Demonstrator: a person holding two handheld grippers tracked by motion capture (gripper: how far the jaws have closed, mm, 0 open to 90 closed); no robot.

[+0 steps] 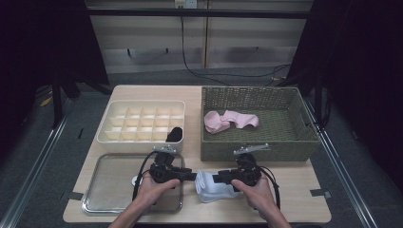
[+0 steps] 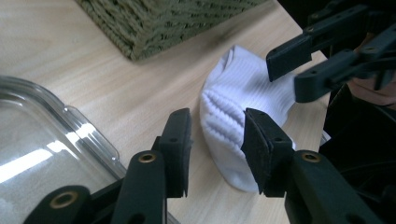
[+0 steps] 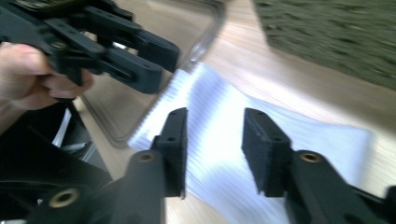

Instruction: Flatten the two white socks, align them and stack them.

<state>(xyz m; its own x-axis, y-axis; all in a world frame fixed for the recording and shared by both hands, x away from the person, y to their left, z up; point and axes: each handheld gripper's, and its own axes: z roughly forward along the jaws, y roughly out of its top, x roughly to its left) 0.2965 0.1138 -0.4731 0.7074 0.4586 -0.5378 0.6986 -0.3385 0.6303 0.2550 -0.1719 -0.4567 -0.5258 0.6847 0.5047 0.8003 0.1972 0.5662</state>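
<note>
Where dark walls ring it, pale wooden table [image 1: 294,190], both grippers' fingers open over white sock [image 1: 211,186].

A wicker basket [image 1: 214,152] holds pink socks [image 1: 230,120]; a black sock [image 1: 174,134] sits in the divided organizer [image 1: 109,137].

Both grippers are matte black plastic, the left gripper [image 1: 190,176] and the right gripper [image 1: 216,179] each topped by a grey three-cornered plate, black cables looping off the back; up close, brass-coloured screws at the jaw pivots, flat rough pads, bare forearms, no sleeves
</note>
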